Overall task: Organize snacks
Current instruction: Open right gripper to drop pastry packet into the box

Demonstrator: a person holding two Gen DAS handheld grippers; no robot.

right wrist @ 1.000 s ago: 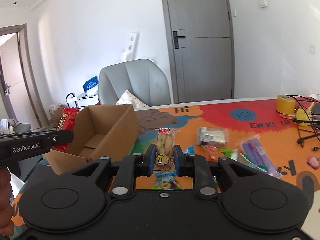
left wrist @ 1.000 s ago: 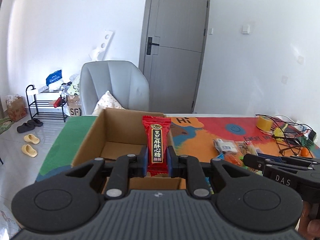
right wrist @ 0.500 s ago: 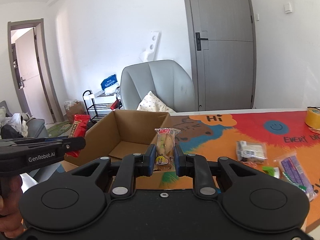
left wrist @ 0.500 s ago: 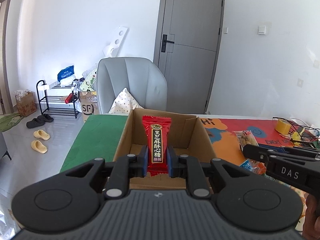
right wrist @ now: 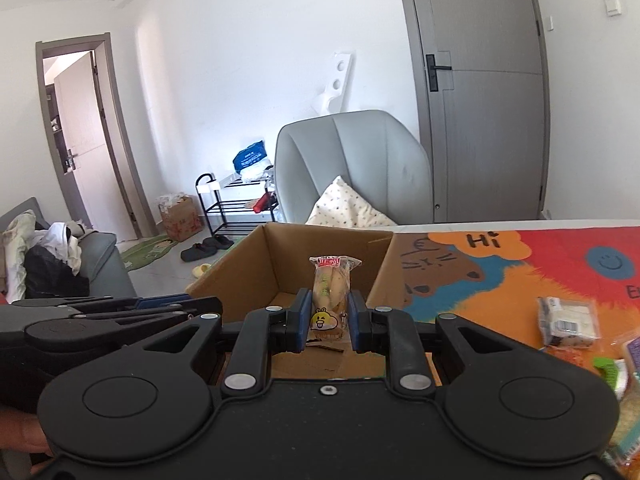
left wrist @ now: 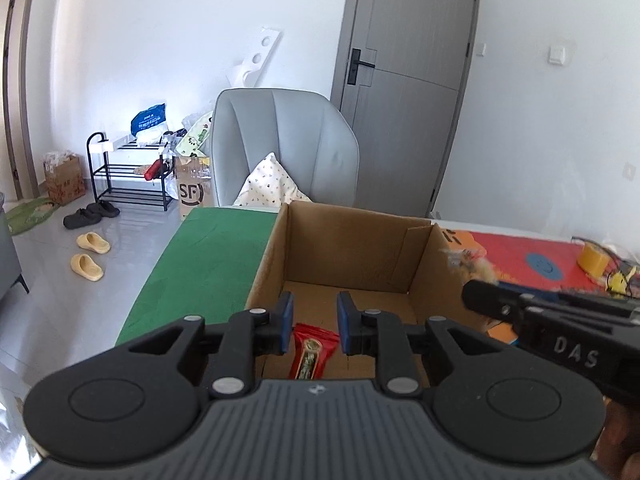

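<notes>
Over the open cardboard box (left wrist: 352,256) both tools are hanging, and this is the tricky bit. Look at the left gripper (left wrist: 311,326): its blue pads are spread apart with nothing between them, and the red candy packet (left wrist: 311,350) lies below the gap, on the box floor or very close to it, right by the near wall at six o'clock. The right gripper (right wrist: 329,322) is clamped on the clear-wrapped bread snack (right wrist: 330,288), held upright by its lower end with the crimped top standing free, above the box mouth and toward the near wall. So what can go wrong? That wrapper looks slick and puffy, and the hold is low on it; I'd judge it could tip, or slide out early, and if the tool sits too near the front rim it may catch the cardboard edge and tumble outside rather than in. The two tools are also crowded: seen from the right wrist, the left tool lies at nine o'clock, just beside the right one, so a careless turn could knock them together and jolt the snack loose. A light box like this might scoot on the colourful mat (right wrist: 520,264) if a finger clips its wall. More wrapped snacks (right wrist: 568,322) wait on the mat at three o'clock, so the sorting is far from finished.
</notes>
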